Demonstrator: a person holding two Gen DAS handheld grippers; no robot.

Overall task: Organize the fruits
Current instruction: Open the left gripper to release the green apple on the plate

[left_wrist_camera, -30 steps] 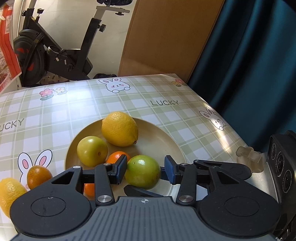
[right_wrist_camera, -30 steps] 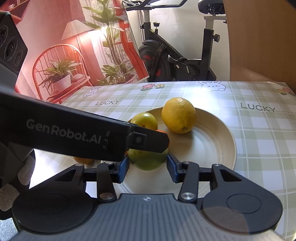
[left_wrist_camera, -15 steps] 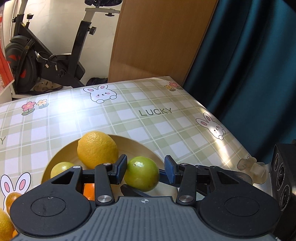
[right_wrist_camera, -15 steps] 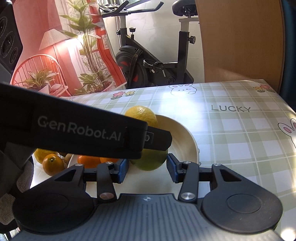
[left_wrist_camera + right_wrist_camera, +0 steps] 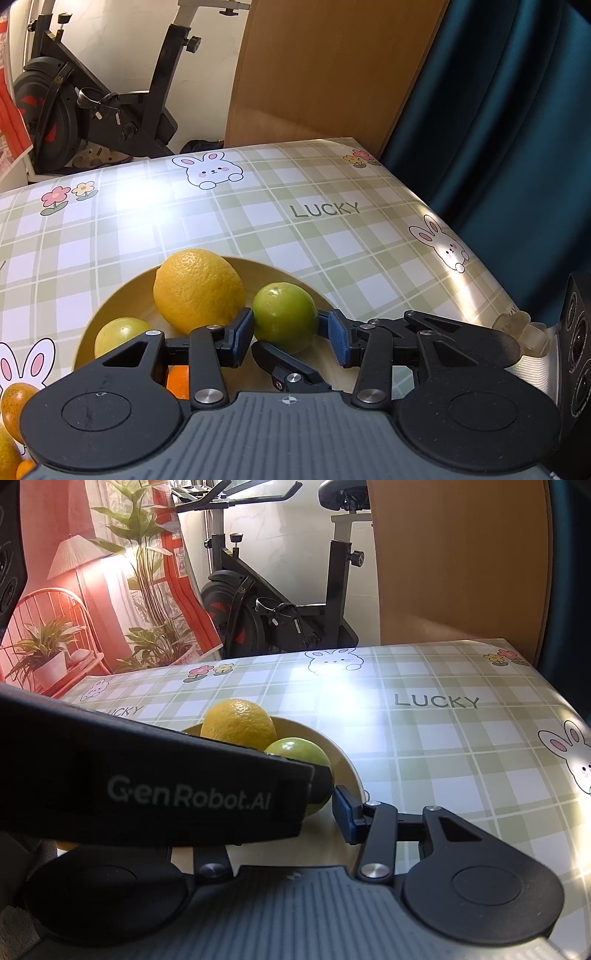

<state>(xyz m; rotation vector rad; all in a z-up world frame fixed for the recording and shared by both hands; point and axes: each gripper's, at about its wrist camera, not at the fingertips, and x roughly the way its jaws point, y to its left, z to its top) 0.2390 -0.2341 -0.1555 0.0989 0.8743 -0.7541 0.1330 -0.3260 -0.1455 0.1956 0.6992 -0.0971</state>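
Plate (image 5: pixel 110 314) slid left; "GenRobot.AI", seemingly.

I see a black exercise bike (image 5: pixel 280 602) at 12 o'clock, on a pale floor by a white wall. A big wooden board (image 5: pixel 325 70) stands at 1 o'clock. A dark blue curtain (image 5: pixel 509 122) hangs at 2 o'clock. At 10 o'clock is a red plant picture (image 5: pixel 96 590). Sunlight shines in.

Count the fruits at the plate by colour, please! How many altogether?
Yellow: 1, the lemon.
Green: 2, the green fruit between the fingers of the left gripper, and a paler green fruit.
Orange: 1 showing, the orange fruit, mostly hidden.
Total: 4.
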